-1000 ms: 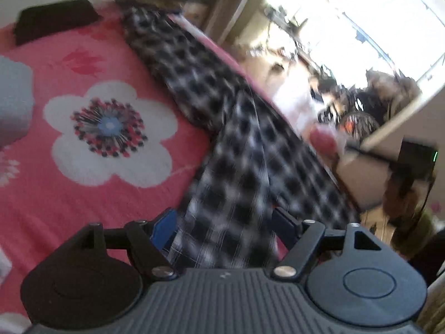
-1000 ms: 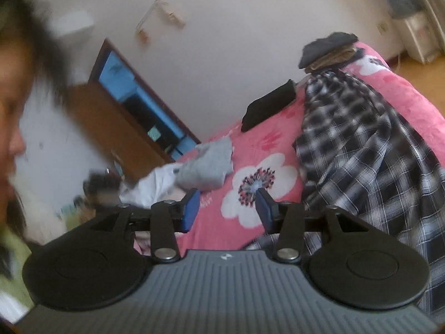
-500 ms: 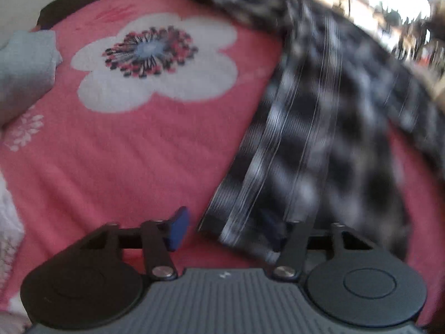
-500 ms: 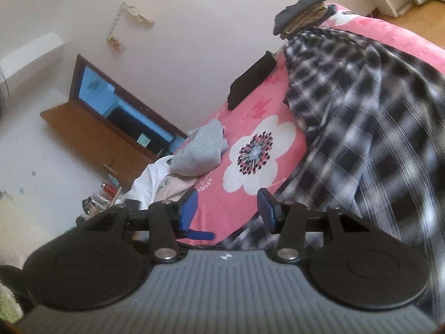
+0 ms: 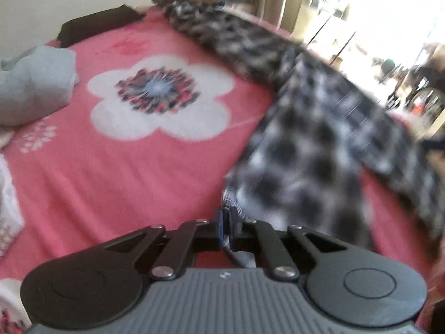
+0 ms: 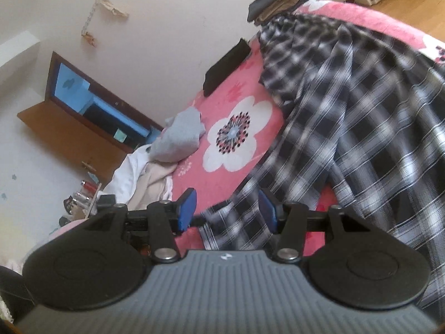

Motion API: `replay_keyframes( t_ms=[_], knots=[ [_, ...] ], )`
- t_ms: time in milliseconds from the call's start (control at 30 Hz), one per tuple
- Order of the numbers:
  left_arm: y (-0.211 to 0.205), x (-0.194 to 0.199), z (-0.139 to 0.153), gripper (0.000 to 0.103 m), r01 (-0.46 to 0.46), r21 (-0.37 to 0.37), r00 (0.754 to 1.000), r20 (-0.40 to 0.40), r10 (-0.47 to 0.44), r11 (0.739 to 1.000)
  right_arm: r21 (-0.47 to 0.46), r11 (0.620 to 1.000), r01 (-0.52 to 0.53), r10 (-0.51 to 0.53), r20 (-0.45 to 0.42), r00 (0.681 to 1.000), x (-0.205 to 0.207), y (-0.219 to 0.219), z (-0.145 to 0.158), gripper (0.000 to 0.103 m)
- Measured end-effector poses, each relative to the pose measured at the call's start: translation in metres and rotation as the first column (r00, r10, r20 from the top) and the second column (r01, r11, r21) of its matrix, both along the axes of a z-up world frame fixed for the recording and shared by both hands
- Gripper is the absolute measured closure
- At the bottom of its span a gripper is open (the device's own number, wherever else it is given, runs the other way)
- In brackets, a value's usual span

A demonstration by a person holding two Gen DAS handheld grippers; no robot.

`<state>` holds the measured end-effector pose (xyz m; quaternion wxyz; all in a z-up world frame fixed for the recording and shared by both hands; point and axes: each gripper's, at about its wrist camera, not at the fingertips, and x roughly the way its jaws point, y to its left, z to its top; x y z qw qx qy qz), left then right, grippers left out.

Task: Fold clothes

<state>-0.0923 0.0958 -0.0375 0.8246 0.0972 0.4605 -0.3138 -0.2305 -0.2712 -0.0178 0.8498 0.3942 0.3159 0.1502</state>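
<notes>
A black-and-white plaid shirt (image 5: 311, 150) lies spread along the right side of a pink flowered bed (image 5: 111, 172). My left gripper (image 5: 228, 222) is shut on the shirt's near edge, with fabric pinched between the blue pads. In the right wrist view the same plaid shirt (image 6: 361, 117) covers the right half of the bed. My right gripper (image 6: 228, 208) is open, its blue pads either side of a striped corner of the shirt, just above it.
A grey garment (image 6: 180, 136) and a white and beige pile (image 6: 139, 172) lie at the bed's left. A black folded item (image 6: 225, 66) and a stack of folded clothes (image 6: 275, 0) sit by the wall. A wooden door (image 6: 69, 128) stands behind.
My left gripper has closed on the shirt's edge; it was open half a second ago. My right gripper has come lower and closer to the shirt's corner, still open.
</notes>
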Motion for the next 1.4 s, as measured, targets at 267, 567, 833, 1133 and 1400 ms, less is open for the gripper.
replay_keyframes(
  t_ms=[267,567,833,1133,1400],
  knots=[
    [-0.041,-0.034,0.052,0.099,0.144,-0.32,0.982,-0.069,-0.175,0.937,0.222,0.975,-0.015,0.041,-0.111,0.993,0.007,-0.003,-0.036,0.046],
    [-0.126,-0.047,0.06,0.099,0.326,-0.466,0.898,-0.118,-0.423,0.823,0.468,0.869,0.161,-0.102,-0.148,0.984,-0.023,-0.05,-0.066,0.038],
    [-0.24,-0.057,0.08,0.099,0.525,-0.548,0.736,-0.092,-0.67,0.651,0.48,0.786,0.39,-0.374,-0.133,0.918,-0.088,-0.112,-0.07,0.036],
    [-0.377,-0.1,0.007,0.099,0.644,-0.513,0.6,-0.12,-0.791,0.567,0.354,0.621,0.7,-0.695,-0.164,0.7,-0.211,-0.169,-0.076,0.036],
    [-0.426,-0.107,-0.073,0.068,0.622,-0.429,0.621,-0.238,-0.747,0.654,0.197,0.555,0.808,-0.772,-0.239,0.589,-0.267,-0.161,-0.09,0.036]
  ],
)
